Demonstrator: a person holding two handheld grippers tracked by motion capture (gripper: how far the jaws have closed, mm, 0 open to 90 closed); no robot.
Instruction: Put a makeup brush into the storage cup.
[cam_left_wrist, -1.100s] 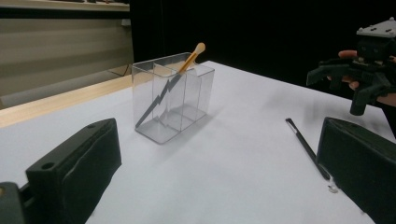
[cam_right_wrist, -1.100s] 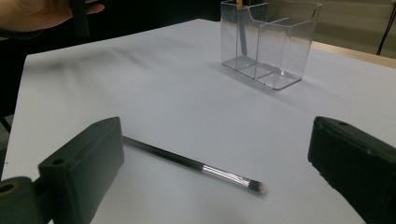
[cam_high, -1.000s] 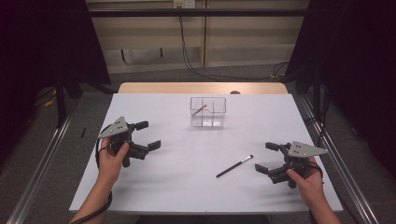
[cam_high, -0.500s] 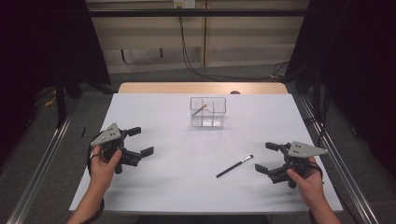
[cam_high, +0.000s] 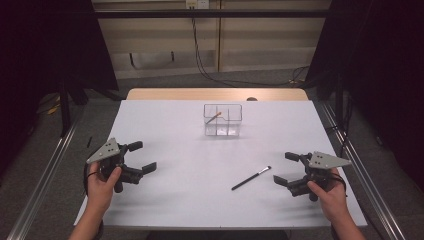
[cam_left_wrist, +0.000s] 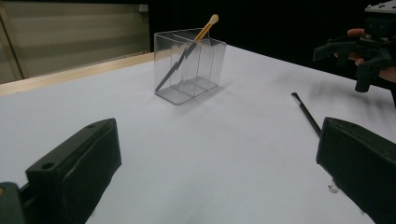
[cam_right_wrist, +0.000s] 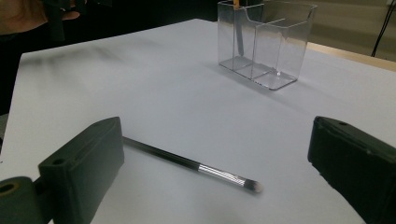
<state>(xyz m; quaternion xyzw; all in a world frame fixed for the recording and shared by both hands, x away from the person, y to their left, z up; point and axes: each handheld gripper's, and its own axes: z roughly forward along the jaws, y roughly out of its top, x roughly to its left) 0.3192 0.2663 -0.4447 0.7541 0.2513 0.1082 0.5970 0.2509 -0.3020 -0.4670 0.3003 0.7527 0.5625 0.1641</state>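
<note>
The makeup brush (cam_high: 251, 178) lies flat on the white counter (cam_high: 170, 125), just ahead of my right gripper (cam_high: 290, 169), a little toward the middle, with its bristle end pointing toward the far right. In the right gripper view the brush (cam_right_wrist: 187, 162) runs across between the two black jaws, which stand wide apart and hold nothing. My left gripper (cam_high: 141, 157) hangs over the near left part of the counter, jaws also spread and empty, well apart from the brush. The clear divided organiser (cam_high: 222, 120) stands upright toward the far side, with a tan-handled brush (cam_left_wrist: 204, 29) leaning in one end compartment.
</note>
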